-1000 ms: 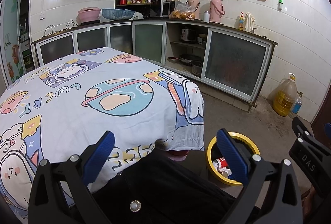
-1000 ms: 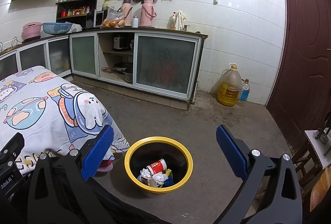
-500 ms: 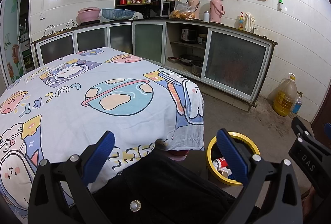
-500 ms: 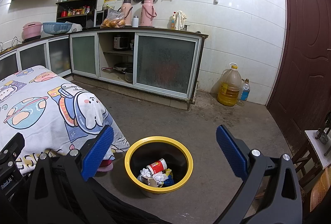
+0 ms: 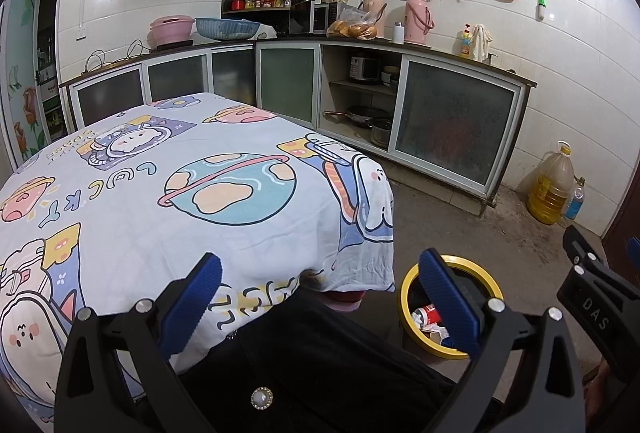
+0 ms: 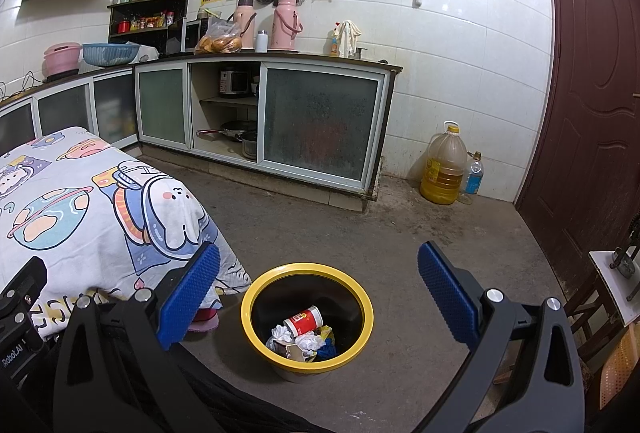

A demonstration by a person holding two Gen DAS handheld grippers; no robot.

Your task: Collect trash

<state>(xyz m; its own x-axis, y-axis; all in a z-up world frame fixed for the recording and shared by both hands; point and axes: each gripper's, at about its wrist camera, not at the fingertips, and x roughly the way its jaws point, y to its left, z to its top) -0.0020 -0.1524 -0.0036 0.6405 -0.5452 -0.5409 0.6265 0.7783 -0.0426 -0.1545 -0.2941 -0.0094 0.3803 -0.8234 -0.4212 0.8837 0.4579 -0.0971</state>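
A yellow-rimmed black trash bin (image 6: pixel 307 269) stands on the concrete floor beside the table corner; in the left wrist view the bin (image 5: pixel 476 267) is partly hidden by a finger. Inside lie a red paper cup (image 6: pixel 304 320), crumpled white paper (image 6: pixel 308 343) and other scraps. My right gripper (image 6: pixel 318 285) hangs open above the bin with nothing between its blue pads. Over the near edge of the table with the cartoon cloth (image 5: pixel 168 193), my left gripper (image 5: pixel 320 297) is open and holds nothing. I see no trash on the cloth.
Kitchen cabinets (image 6: pixel 320 125) line the far wall, one compartment open with pots. A big oil jug (image 6: pixel 442 169) and a small bottle (image 6: pixel 473 177) stand in the corner by a dark red door (image 6: pixel 592 105). A person's dark clothing (image 5: pixel 320 365) fills the bottom.
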